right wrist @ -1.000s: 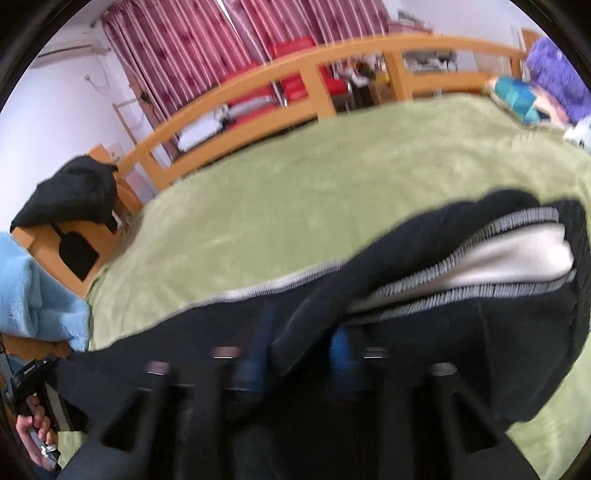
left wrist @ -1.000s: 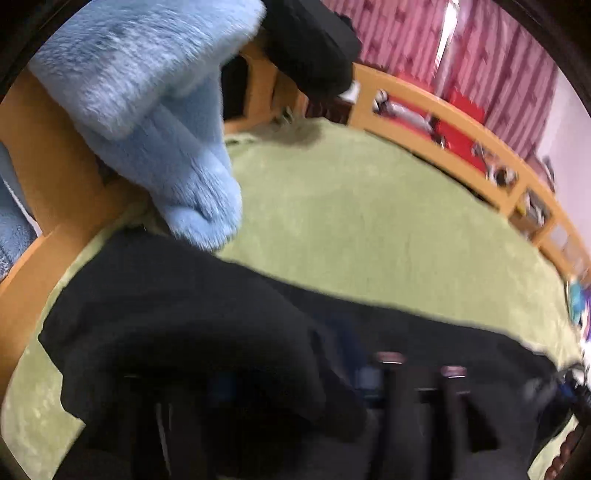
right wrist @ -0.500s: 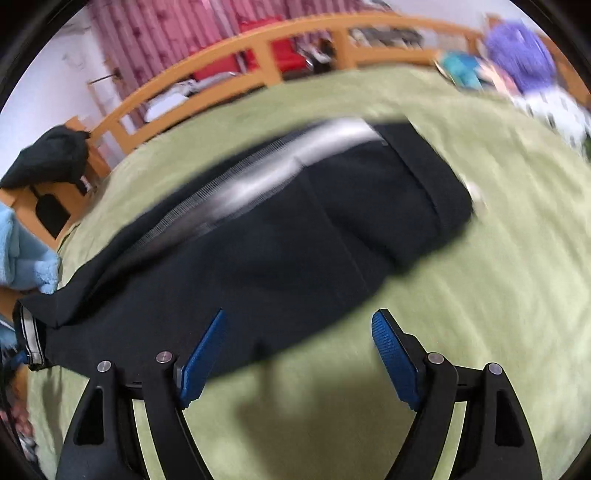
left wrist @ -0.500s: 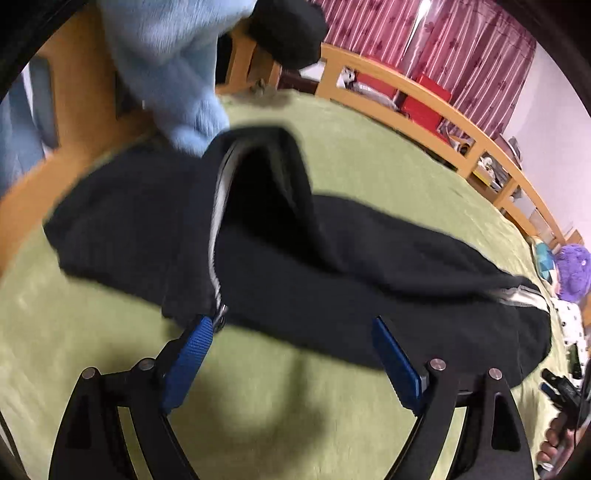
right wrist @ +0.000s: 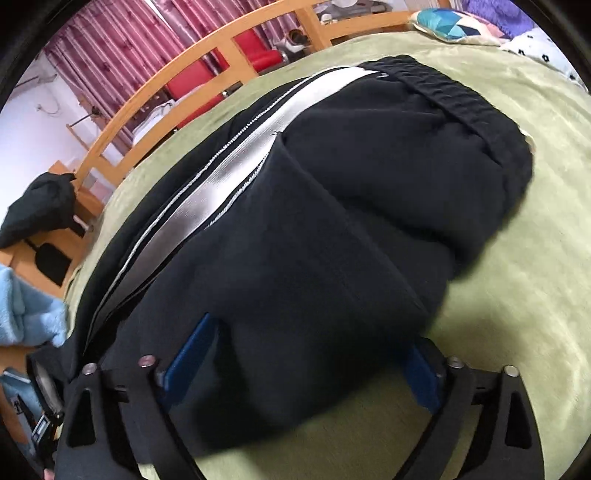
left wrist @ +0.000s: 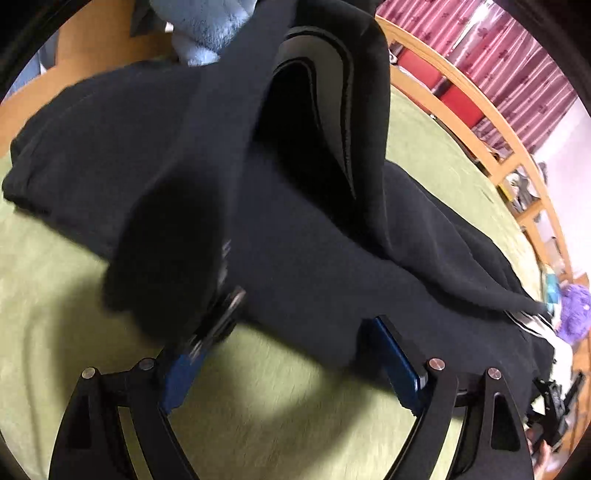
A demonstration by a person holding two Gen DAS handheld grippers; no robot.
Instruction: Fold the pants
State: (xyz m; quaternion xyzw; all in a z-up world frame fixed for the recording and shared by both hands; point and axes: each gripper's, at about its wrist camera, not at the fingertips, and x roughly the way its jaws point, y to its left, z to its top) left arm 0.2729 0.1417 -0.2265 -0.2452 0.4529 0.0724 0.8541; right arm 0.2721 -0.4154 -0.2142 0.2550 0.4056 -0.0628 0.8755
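Note:
Black pants (right wrist: 332,221) with a white side stripe (right wrist: 236,158) lie folded lengthwise on the green bed cover (right wrist: 517,295). The waistband (right wrist: 454,99) is at the far right in the right wrist view. My right gripper (right wrist: 299,358) is open, its blue pads either side of the near edge of the pants. In the left wrist view the pants (left wrist: 314,240) fill the middle, with a leg end raised and bunched. My left gripper (left wrist: 288,362) is open at the near edge; black fabric drapes over its left finger (left wrist: 181,369).
A wooden bed rail (right wrist: 221,48) curves along the far side, with red chairs (right wrist: 258,51) and pink curtains behind. A blue fleece (right wrist: 26,310) lies at the left end, a dark garment (right wrist: 37,210) on a wooden stand, and pillows (right wrist: 454,22) at the right end.
A second ago both grippers were closed on the raised pants. They opened and let the pants drop onto the bed, and have since moved in close to the near edge.

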